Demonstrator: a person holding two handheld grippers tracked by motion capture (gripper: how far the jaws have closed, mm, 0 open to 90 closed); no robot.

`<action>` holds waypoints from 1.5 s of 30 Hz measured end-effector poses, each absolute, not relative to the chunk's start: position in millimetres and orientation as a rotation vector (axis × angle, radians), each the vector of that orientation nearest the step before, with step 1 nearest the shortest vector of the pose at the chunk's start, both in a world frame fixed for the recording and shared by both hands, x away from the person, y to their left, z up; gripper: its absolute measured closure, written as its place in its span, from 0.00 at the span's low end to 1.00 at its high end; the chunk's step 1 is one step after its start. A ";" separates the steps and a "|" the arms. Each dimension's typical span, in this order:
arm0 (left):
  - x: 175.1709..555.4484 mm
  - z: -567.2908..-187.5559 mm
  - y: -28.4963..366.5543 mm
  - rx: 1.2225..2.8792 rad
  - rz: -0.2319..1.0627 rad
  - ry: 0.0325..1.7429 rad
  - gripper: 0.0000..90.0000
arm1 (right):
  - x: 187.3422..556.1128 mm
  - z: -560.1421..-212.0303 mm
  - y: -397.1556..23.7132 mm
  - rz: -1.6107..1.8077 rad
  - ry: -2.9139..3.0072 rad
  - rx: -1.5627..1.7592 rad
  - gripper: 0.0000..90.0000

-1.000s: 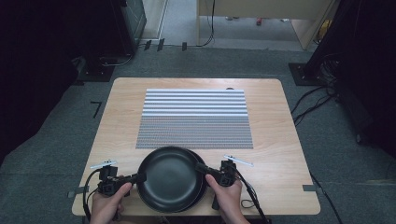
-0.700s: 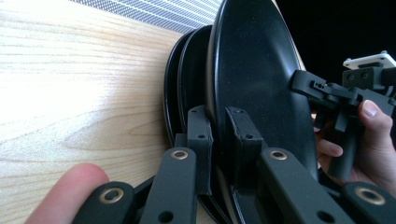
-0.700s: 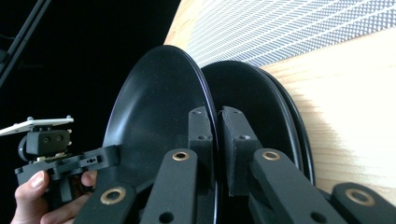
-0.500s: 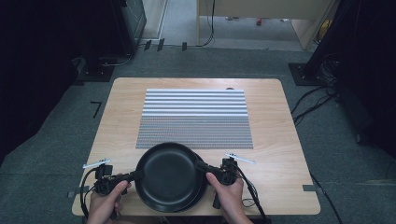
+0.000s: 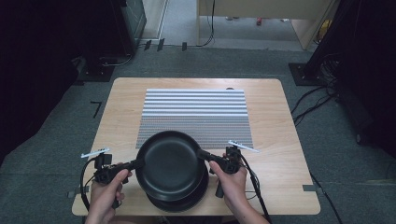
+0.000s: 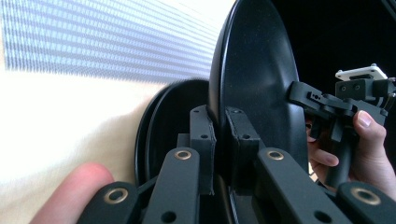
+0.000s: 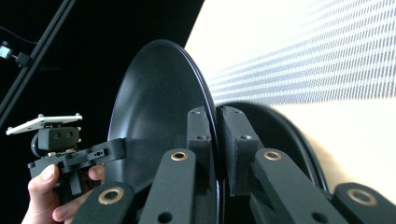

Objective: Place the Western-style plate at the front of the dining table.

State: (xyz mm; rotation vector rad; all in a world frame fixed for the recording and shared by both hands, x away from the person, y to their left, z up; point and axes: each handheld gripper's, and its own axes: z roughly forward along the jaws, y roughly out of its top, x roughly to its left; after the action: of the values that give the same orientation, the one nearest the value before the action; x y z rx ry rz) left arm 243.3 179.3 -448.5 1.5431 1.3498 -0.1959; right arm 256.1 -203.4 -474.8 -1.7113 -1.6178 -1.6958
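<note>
- So there's a black plate point(image 5: 171, 164) held up over the near edge of the wooden table point(image 5: 275, 140), with one gripper on each side of it.
- The left gripper point(image 5: 136, 164) is pinching the plate's left rim; in the left gripper view point(image 6: 219, 144) you can see the rim sandwiched tight between the two black jaws.
- The right gripper point(image 5: 204, 156) does the same on the opposite rim, and the right gripper view point(image 7: 218, 149) shows its jaws clamped on the thin edge.
- Both hands come in from the bottom: left hand point(image 5: 105, 191), right hand point(image 5: 233, 184).
- Right under the lifted plate sits a second black plate point(image 5: 187, 200) on the table; the two look apart, with the lower one peeking out at the near side.
- Behind the plates there's a grey striped mat point(image 5: 194, 114) lying flat in the middle of the table, and the raised plate overlaps its near edge in the high view.
</note>
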 end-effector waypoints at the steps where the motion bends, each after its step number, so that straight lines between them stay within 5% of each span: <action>1: 245.8 -446.3 178.2 1.546 -0.192 1.346 0.93 | 256.1 -474.8 -203.4 -1.696 -1.618 -1.711 0.92; 13: 297.2 -420.9 156.2 1.579 -0.146 1.316 0.92 | 293.2 -451.3 -220.5 -1.732 -1.619 -1.745 0.92; 45: 421.7 -429.6 99.6 1.689 -0.145 1.362 0.90 | 380.8 -479.1 -258.2 -1.698 -1.476 -1.956 0.91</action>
State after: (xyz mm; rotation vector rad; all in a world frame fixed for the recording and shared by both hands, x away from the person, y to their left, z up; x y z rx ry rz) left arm 421.7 99.6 -429.6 1.6891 1.3618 -0.1448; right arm 380.8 -258.2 -479.1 -1.9560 -1.4758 -1.6984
